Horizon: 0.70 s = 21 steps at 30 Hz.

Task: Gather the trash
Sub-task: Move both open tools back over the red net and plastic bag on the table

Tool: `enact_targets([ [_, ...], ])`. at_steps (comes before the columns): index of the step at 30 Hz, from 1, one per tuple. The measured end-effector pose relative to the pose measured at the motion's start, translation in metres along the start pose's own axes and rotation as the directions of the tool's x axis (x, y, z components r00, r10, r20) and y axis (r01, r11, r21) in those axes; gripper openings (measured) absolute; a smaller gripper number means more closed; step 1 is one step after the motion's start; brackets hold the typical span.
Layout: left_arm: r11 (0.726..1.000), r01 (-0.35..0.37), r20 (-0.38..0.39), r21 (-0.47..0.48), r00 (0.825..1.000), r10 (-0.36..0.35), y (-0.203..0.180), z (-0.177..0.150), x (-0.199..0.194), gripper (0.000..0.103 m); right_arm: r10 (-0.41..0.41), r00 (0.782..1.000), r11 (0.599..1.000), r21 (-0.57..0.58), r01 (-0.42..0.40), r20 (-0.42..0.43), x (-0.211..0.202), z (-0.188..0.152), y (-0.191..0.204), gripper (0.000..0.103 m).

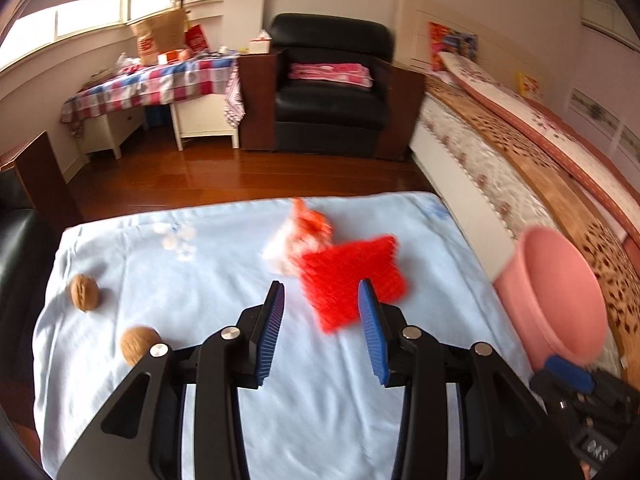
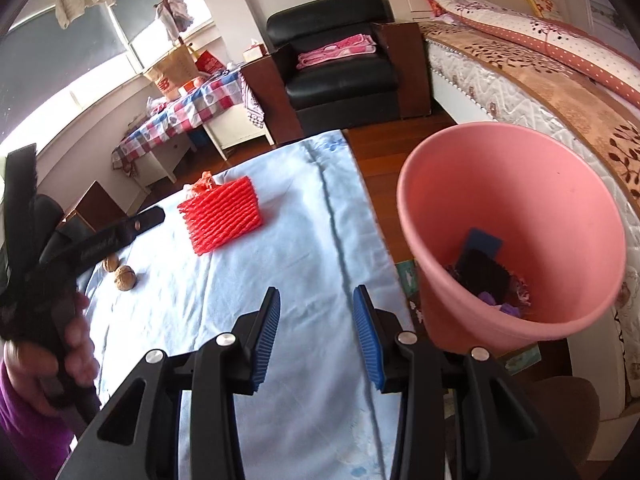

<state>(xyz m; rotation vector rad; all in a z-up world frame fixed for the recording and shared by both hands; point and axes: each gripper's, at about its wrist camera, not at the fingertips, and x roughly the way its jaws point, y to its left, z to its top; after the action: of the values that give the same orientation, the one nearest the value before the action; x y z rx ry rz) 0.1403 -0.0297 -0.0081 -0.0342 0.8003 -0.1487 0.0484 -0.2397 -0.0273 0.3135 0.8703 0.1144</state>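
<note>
A red foam net sleeve [image 1: 352,280] lies on the light blue cloth [image 1: 224,264], with a crumpled orange-and-white plastic wrapper [image 1: 300,236] just behind it. My left gripper [image 1: 322,300] is open and empty, with the red net just beyond its fingertips. Two walnuts [image 1: 84,291] [image 1: 138,344] lie at the left. In the right wrist view the red net [image 2: 222,214] sits mid-table and a pink bin [image 2: 516,236] holds dark scraps. My right gripper [image 2: 316,306] is open and empty above the cloth, left of the bin.
The pink bin [image 1: 560,292] stands at the table's right edge beside a bed [image 1: 532,160]. A black armchair [image 1: 332,88] and a checked-cloth desk [image 1: 160,80] stand across the wooden floor. The left hand and its gripper handle [image 2: 60,280] show at the left.
</note>
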Motion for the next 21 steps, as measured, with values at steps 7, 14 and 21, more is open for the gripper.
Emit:
enact_targets([
  [7,0.999,-0.013,-0.039,-0.049,0.999,0.011,0.025,0.029,0.032,0.038,0.042,0.999,0.999,-0.009,-0.042,-0.019,0.018,0.017,0.013,0.040],
  [14,0.993,0.019,-0.121,-0.113,0.992,-0.032,0.038,0.050,0.074,0.038,0.070,0.997,0.996,-0.046,-0.072,-0.037,0.034,0.025,0.032,0.041],
  [21,0.991,0.041,-0.135,-0.124,0.989,-0.058,0.035,0.057,0.099,0.038,0.064,0.996,0.996,-0.055,-0.068,-0.062,0.049,0.026,0.037,0.041],
])
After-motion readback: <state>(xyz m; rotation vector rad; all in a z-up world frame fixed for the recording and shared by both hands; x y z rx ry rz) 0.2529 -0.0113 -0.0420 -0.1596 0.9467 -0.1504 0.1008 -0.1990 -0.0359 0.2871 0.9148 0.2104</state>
